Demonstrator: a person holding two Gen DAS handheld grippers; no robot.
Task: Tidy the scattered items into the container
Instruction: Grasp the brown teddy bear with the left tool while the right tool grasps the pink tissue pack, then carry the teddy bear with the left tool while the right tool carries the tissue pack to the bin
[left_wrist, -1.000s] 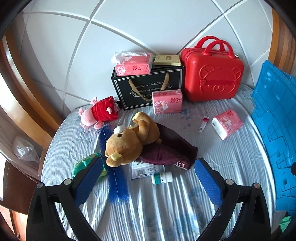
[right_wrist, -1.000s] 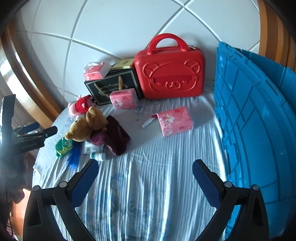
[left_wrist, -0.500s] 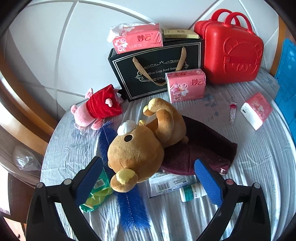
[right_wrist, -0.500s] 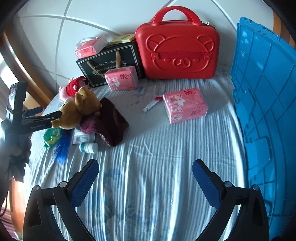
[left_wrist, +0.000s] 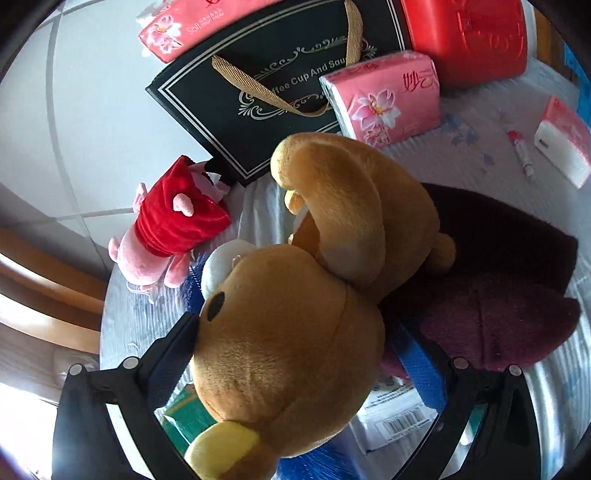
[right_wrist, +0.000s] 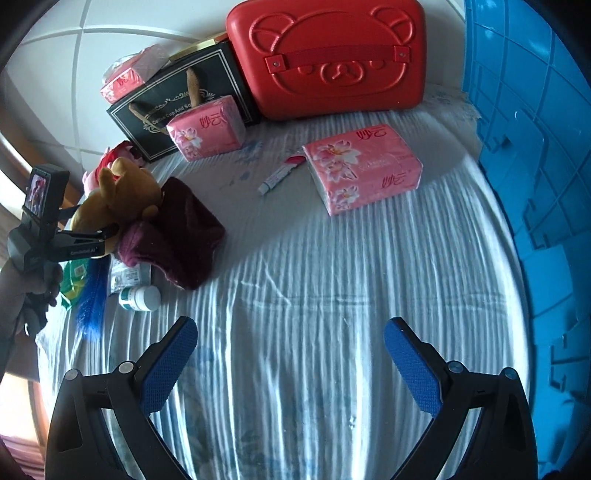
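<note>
Straddling the brown teddy bear (left_wrist: 295, 332), your left gripper (left_wrist: 291, 354) has its jaws spread either side of the head, not yet clamped. The bear lies on the maroon cloth (left_wrist: 498, 295), at the bedsheet's left. Your right gripper (right_wrist: 291, 365) hangs released over bare sheet. Next: squeeze firmly on the head, then carry toward the blue container (right_wrist: 535, 166).

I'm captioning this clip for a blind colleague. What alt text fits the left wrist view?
A brown teddy bear fills the frame, its head between the open fingers of the left gripper. It lies on a dark red cloth on a striped sheet, with a pink plush pig, a black gift bag and pink tissue packs behind.
</note>
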